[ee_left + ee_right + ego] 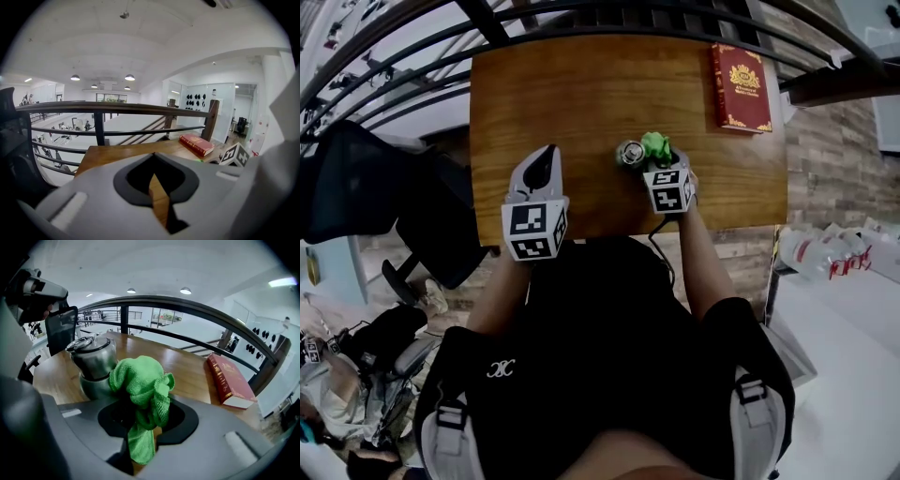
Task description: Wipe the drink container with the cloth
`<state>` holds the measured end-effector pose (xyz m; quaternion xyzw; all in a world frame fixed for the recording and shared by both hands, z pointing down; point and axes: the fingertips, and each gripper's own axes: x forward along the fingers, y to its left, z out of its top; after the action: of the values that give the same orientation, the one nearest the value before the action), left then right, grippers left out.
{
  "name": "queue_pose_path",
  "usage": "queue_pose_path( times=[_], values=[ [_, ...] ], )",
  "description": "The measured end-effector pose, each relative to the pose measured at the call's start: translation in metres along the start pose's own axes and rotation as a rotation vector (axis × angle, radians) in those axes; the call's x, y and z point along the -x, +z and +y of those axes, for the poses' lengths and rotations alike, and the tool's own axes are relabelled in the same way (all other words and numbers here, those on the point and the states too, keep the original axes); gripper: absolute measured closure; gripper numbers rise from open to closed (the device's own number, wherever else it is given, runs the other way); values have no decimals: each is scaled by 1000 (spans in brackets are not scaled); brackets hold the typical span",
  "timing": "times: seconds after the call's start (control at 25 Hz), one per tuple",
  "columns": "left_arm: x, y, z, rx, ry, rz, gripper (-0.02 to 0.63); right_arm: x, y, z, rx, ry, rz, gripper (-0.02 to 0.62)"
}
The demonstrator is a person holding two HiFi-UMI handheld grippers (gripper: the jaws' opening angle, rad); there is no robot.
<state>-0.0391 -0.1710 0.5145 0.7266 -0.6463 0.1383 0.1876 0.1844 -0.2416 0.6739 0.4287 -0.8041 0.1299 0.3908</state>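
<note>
The container (93, 363), a lidded metal vessel, is seen standing upright on the table (581, 94), so its long axis is vertical. It lies ahead and to the left of the right gripper (145, 401). The jaws of that gripper are closed down on a green cloth (143, 385), which bunches above them and hangs in a tail below. The bunch is pressed close against the container's right flank, though true contact cannot be settled from these views. A wipe is therefore judged to call for a small sideways move leftward, then travel up and down the wall. In the head view the container is found between the two grippers, just beside the right one and apart from the left gripper (544, 167). The left jaws are drawn almost together with only a thin slit left, and nothing is held in them. The container's base is cut off by the right gripper's body. It is absent from the left gripper view, and only its top is shown from the head. A red book (741, 86) is left well apart at the far right.
</note>
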Motion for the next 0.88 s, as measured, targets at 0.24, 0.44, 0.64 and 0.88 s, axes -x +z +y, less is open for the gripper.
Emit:
queue_pose_path(
  times=[0.24,0.44,0.64,0.88],
  values=[
    [-2,6,5,-18,-37,-1,555,13,-14,4,-25,-59,17,492],
    [-1,13,1,-51,-110,-5,555,32,-27,18,-82,-103,50,492],
    [3,13,0,-83,-186,-1,555,51,-28,33,-118,-163,52,492],
    [12,12,9,-101,-230,1,555,61,-25,61,-157,-182,57,492]
  ],
)
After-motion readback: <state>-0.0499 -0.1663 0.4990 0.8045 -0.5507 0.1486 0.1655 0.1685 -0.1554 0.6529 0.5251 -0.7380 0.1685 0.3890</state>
